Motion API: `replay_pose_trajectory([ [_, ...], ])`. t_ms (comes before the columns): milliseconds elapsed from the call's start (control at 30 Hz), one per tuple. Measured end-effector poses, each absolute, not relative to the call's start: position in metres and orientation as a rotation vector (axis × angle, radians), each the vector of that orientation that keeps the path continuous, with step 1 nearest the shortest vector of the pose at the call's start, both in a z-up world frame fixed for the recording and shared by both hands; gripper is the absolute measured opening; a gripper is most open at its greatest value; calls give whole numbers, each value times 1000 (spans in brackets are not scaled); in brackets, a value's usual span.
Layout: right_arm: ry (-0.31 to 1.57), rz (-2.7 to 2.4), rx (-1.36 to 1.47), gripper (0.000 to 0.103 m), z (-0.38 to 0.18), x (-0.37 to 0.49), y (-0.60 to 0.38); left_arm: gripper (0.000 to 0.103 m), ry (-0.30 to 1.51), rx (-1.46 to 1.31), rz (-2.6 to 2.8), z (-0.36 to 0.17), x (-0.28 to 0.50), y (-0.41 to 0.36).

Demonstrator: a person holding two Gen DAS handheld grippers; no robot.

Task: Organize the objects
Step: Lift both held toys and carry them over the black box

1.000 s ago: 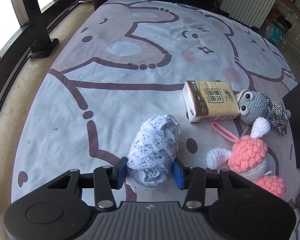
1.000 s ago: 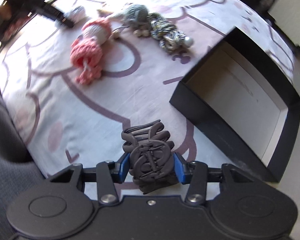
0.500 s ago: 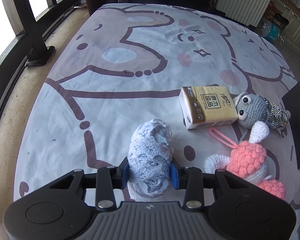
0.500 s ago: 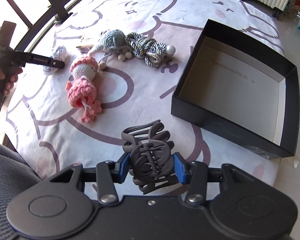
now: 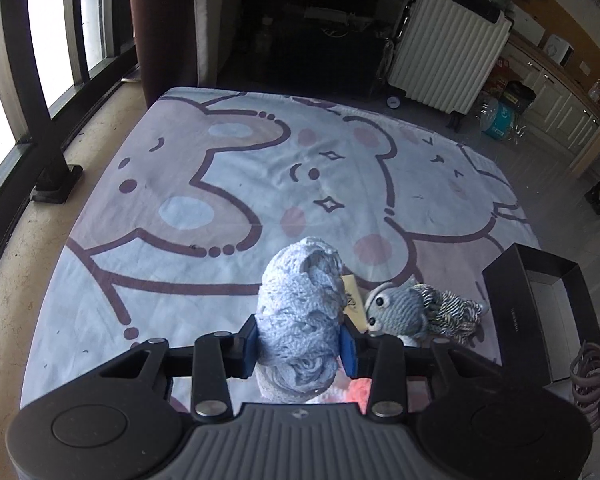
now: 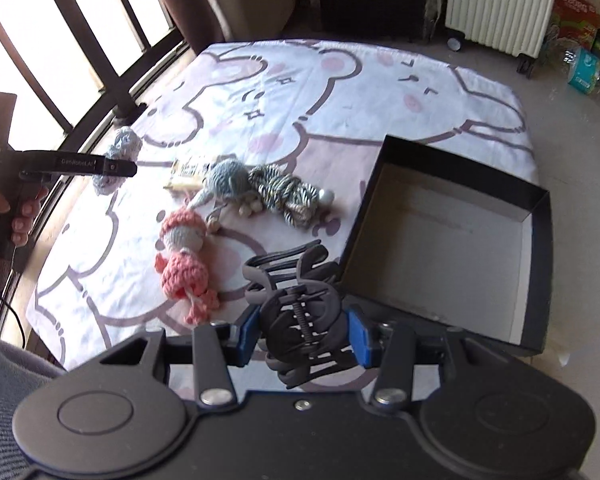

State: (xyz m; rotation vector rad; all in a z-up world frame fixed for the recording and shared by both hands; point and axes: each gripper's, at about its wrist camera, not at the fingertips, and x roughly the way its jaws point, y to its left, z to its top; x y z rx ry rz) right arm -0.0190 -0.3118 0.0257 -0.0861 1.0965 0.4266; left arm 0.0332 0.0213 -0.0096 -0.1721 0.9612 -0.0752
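Left gripper (image 5: 300, 346) has its blue pads (image 5: 251, 340) pinching a pale blue crocheted bundle (image 5: 302, 312); the jaws have just been closing in on it, and the yarn bulges between them. Bundle's long axis runs forward along the fingers, far end pointing away from the camera, near end hanging just behind the pads; it is lifted clear of the cartoon-bear sheet (image 5: 180, 208). Right gripper (image 6: 302, 332) has its pads (image 6: 359, 334) clamped on the sides of a dark hair claw clip (image 6: 300, 312), spring coil facing the camera, curved teeth pointing forward and up-left, long axis roughly along the fingers, held above the sheet's near edge. Just right of the clip in the right wrist view sits an open black box (image 6: 536, 240), empty pale floor, on the right part of the sheet, long side running away from the camera. Left of the clip lies a pink crocheted doll (image 6: 184, 256), head away, legs toward the camera. Beyond it a grey-blue knitted toy (image 6: 228, 178) touches a striped rope knot (image 6: 288, 194), with a tissue pack (image 6: 184, 174) just beside it, mostly hidden. Far left a hand (image 6: 4, 216) grips the left gripper's handle. White radiator (image 6: 500, 0) stands off the sheet at the back.
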Motion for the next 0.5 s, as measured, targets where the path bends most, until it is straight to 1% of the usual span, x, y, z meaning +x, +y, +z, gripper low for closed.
replay_pose_trajectory([
  [233,1037,306,-45,48,47,7,-331,41,934,-103,-148,9,52,-26],
  [500,1039,128,34,48,39,40,-368,41,918,-55,-242,21,65,-82],
])
